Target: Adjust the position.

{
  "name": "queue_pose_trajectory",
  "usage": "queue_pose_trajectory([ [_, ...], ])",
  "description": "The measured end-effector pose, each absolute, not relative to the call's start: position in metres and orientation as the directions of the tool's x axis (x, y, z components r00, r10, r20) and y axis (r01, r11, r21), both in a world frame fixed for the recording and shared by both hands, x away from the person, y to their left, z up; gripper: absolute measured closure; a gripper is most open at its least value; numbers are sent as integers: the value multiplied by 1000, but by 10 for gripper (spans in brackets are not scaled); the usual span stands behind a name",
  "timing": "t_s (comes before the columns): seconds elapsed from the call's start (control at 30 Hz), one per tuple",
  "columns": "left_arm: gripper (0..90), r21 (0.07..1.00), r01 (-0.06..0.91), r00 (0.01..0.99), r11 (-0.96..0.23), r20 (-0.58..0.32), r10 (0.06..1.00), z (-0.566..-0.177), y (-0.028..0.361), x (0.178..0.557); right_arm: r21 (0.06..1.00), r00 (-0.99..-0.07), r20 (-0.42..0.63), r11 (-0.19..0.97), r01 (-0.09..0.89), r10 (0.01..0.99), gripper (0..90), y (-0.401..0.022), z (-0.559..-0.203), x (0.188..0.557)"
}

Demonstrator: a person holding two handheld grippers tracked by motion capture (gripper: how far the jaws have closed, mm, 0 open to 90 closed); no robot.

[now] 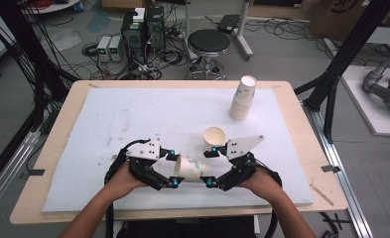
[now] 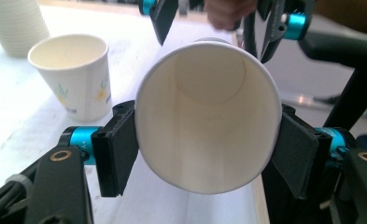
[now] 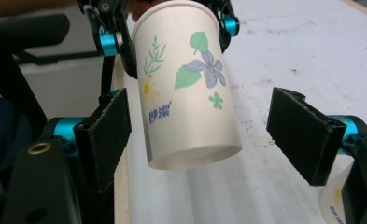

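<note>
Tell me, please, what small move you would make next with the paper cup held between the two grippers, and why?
Probably draw the right gripper back off the paper cup. Its fingers stand apart from the cup's base end, while the left gripper pinches the rim end on both sides, so the left one alone seems to carry it.

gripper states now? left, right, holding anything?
Left gripper: shut on the flowered paper cup, near its rim.
Right gripper: open, pads off the cup's base end.
</note>
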State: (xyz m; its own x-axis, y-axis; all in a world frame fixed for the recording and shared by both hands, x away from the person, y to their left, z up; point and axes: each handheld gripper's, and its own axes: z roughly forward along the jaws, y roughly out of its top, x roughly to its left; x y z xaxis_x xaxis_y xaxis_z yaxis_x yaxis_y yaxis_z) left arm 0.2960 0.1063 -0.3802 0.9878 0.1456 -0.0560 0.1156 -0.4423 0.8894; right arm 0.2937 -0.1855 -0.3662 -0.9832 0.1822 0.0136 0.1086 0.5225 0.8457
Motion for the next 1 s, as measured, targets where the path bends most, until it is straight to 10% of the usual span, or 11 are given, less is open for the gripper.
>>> queue_pose_trajectory([
  [1.0, 292, 656, 120, 988, -745, -7, 153, -358, 85, 307, 672, -983, -142, 741, -10, 115, 223, -150, -365, 298],
])
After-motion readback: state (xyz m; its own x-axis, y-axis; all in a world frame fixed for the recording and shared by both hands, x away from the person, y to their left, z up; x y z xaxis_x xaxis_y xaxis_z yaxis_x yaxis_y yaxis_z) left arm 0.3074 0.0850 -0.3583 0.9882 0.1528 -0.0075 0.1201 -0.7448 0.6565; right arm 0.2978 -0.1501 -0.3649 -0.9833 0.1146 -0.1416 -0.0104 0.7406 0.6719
